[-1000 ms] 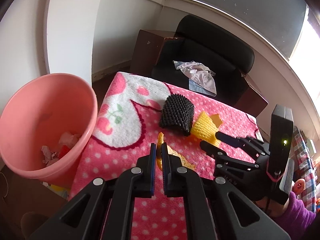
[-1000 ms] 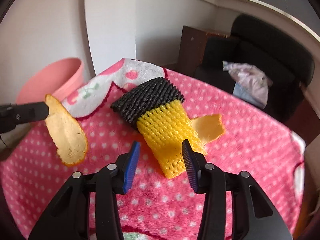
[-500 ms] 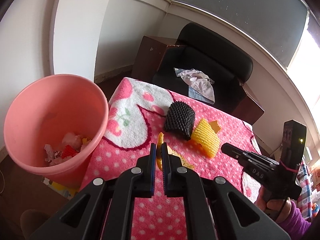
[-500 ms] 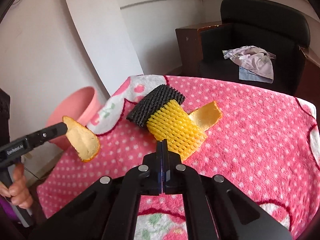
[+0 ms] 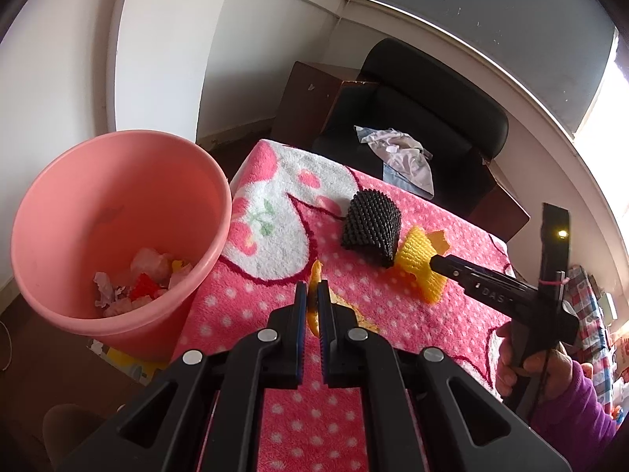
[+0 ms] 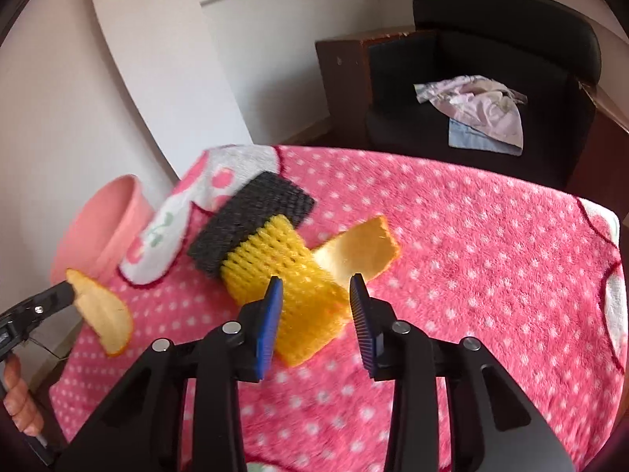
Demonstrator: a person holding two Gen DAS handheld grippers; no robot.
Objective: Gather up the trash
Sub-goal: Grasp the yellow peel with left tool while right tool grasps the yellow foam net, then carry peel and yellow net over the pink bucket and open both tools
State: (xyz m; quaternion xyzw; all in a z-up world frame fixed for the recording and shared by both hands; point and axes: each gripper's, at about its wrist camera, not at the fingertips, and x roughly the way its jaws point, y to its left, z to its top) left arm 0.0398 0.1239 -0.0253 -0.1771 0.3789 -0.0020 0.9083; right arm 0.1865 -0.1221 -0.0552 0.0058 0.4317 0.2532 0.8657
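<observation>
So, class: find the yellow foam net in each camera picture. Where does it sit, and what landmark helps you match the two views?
Left wrist view: the yellow foam net lies right of centre, at the right gripper tip.
Right wrist view: the net is at centre, in front of the open right gripper.
Shared landmark: the black foam net touching it.

Fluffy pink polka-dot cloth point(image 6: 452, 236) covers the worktop, carrying a yellow foam net point(image 6: 291, 275) and black foam net point(image 6: 247, 216), both open-meshed and matt, beside a smooth pink plastic bin point(image 5: 114, 181) and matt-black plastic tongs point(image 6: 314, 291) with ribbed blue pads point(image 6: 271, 314).
</observation>
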